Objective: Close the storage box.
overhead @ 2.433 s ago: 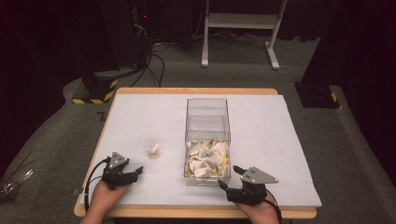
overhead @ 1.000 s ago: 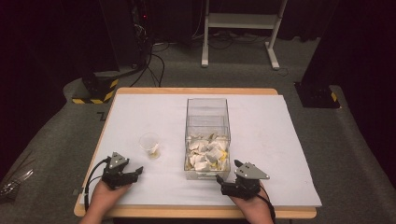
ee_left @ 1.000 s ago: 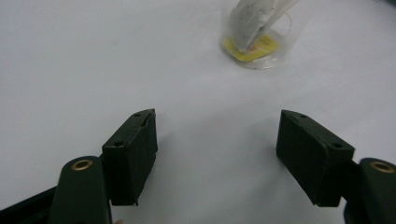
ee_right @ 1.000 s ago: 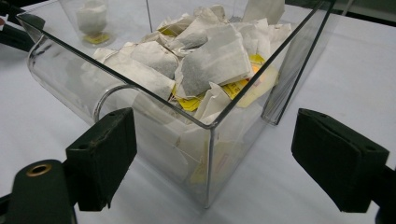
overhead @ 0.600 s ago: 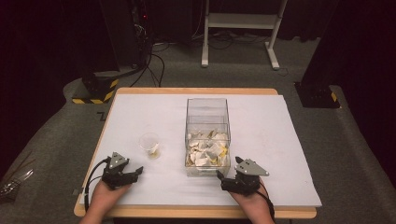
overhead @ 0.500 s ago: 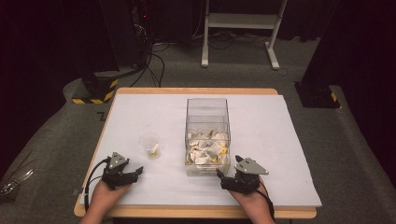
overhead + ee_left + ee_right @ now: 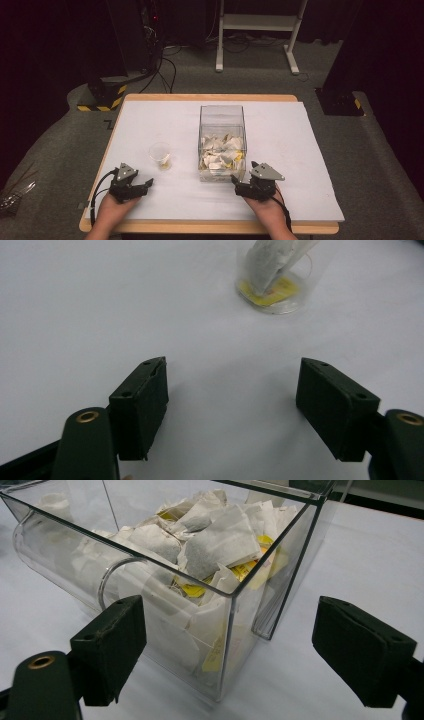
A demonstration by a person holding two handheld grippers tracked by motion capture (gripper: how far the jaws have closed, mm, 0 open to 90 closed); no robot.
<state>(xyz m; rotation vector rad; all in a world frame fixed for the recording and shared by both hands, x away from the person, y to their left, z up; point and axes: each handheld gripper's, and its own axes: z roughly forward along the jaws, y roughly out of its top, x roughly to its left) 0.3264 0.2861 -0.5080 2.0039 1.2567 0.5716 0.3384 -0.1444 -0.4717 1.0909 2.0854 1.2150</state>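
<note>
A clear plastic box (image 7: 222,116) stands mid-table, its near half heaped with paper tea bags (image 7: 221,152). Left of it is a small clear cup (image 7: 160,154) holding one tea bag with a yellow tag. My right gripper (image 7: 241,183) rests on the table just in front of the box's near right corner. It is open, and the box (image 7: 270,555) corner and tea bags (image 7: 210,540) loom between its jaws (image 7: 225,625). My left gripper (image 7: 144,186) lies near the front left, open and holding nothing (image 7: 232,375), with the cup (image 7: 274,282) ahead of it.
The white table top (image 7: 295,135) has a wooden front edge (image 7: 200,227). Beyond it on the dark carpet are cables, a white frame stand (image 7: 255,22) and yellow-black striped feet (image 7: 105,95).
My right gripper has slid a little left and forward, closer to the box's near corner. The left gripper has stayed put.
</note>
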